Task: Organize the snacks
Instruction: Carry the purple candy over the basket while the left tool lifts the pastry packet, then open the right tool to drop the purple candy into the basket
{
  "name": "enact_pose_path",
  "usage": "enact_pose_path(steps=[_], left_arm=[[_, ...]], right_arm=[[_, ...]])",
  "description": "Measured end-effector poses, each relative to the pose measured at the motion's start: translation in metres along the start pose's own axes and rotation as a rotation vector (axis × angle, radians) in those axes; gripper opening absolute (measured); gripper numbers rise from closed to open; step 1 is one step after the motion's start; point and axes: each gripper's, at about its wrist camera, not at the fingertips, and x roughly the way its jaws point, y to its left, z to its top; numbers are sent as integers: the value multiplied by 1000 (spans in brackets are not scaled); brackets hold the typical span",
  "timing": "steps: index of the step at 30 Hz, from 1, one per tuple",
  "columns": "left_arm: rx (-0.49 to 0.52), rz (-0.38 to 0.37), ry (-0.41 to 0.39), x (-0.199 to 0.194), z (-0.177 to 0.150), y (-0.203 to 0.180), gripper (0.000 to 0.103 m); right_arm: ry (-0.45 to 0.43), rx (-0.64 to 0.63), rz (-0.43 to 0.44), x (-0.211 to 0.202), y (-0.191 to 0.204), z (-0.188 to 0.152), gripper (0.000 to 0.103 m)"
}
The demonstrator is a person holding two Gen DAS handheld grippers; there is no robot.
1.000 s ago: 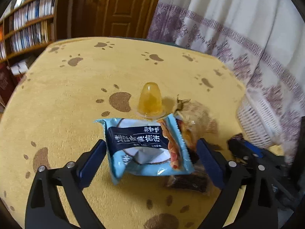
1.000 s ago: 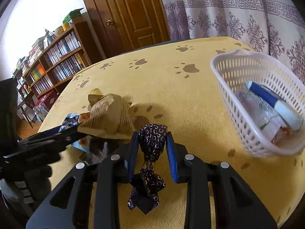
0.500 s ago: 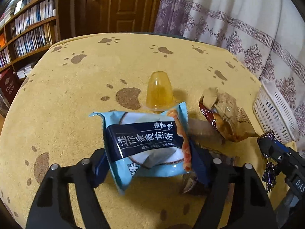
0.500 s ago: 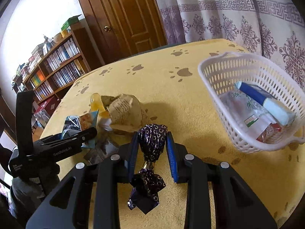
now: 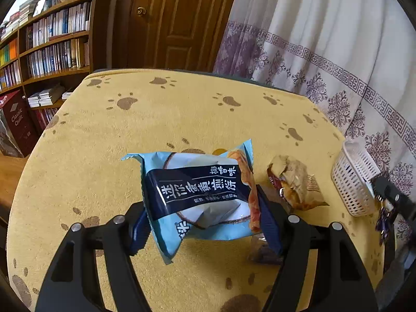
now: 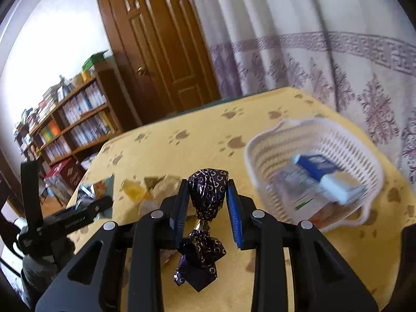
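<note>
So the left gripper [image 5: 202, 223] has its fingers [image 5: 269, 230] clamped on a light blue snack packet [image 5: 197, 195] with a dark label; they've just been closing in on it, and the packet sits squeezed between them, lifted off the yellow paw-print worktop [image 5: 156, 119]. Just past the right finger lies a crumpled brown-paper snack [image 5: 296, 184], and tucked under that finger there's a dark clear-wrapped piece [image 5: 262, 252], too hidden to make out. Further right is the white basket [image 5: 351, 182] at the worktop's edge.

The right gripper [image 6: 208, 202] has its fingers [image 6: 234, 215] narrow, pinching a dark purple foil candy [image 6: 206, 195] by its round body, twisted tail hanging below. Off to the right of them the basket holds a blue-and-white packet [image 6: 322, 171] and a clear one, both blurry. To the left, an orange jelly cup [image 6: 134, 189] lies on the worktop.
</note>
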Motion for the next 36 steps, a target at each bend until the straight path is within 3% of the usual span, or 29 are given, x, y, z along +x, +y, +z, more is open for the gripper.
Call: enact_pose_path(steps=[12,13,14,16,30,36], left_arm=[[24,-15,-8,-6,-2,-11,71],[26,-15,-7,-6,-2,-11,71],[29,-15,-7,-6,-2,-12,71],[33,-16,-6,-6,-2,-13,71],[87,-26,-18,-14,1,-40,71],[135,-36,-31,-21,6,-65,71]], right_arm=[[-43,113,-127,1,-63,22,31],[-46,124,-130,3,-68,23,39],[-56,140,-138,3,-73,23,53],[-71,184,-139,0,-84,20,60],[-114,203,-194,-33,-98,-13,60],[-90,179,-220,-28,-100,-16,60]])
